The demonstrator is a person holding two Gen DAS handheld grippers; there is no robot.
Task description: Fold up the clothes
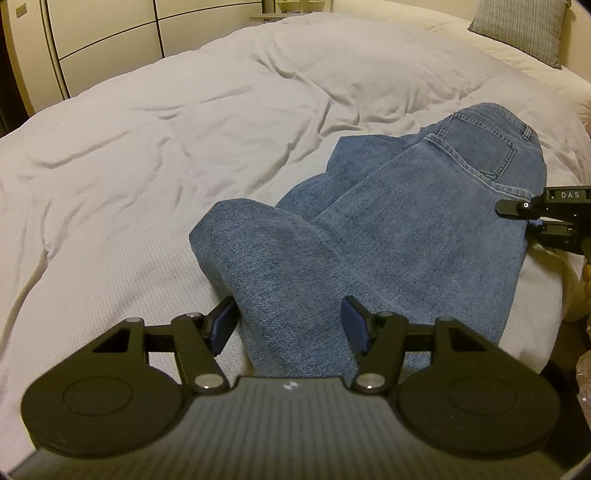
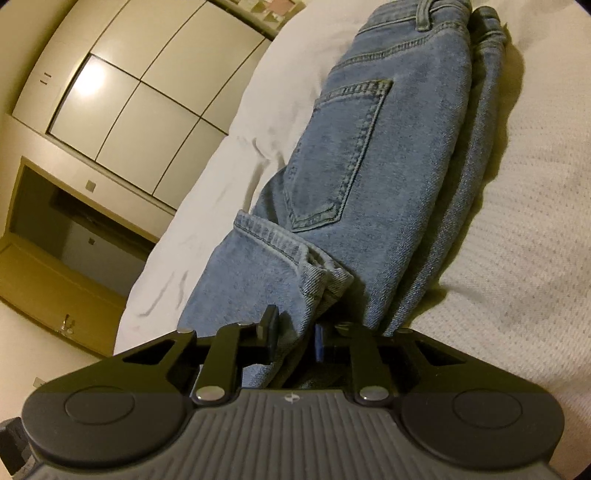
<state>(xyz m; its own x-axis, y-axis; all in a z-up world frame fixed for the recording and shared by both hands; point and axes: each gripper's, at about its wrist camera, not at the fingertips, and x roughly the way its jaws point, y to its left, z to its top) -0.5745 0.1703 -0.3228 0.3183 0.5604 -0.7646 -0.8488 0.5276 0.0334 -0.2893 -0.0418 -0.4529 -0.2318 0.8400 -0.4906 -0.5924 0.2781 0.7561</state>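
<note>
A pair of blue jeans (image 1: 388, 229) lies on the bed, folded lengthwise, back pocket up at the far end. My left gripper (image 1: 290, 325) is open, its fingers astride the near folded end of the jeans, not closed on it. My right gripper (image 2: 293, 338) is shut on the hem end of a jeans leg (image 2: 295, 258), which lies folded over toward the pocket (image 2: 340, 155). The right gripper also shows in the left wrist view (image 1: 532, 218) at the jeans' right edge.
The white bedcover (image 1: 166, 147) is wrinkled and spreads left and far. A cream duvet and grey pillow (image 1: 532, 29) lie at the far right. Wardrobe doors (image 2: 129, 92) stand beyond the bed. The bed's edge (image 1: 546, 295) drops off on the right.
</note>
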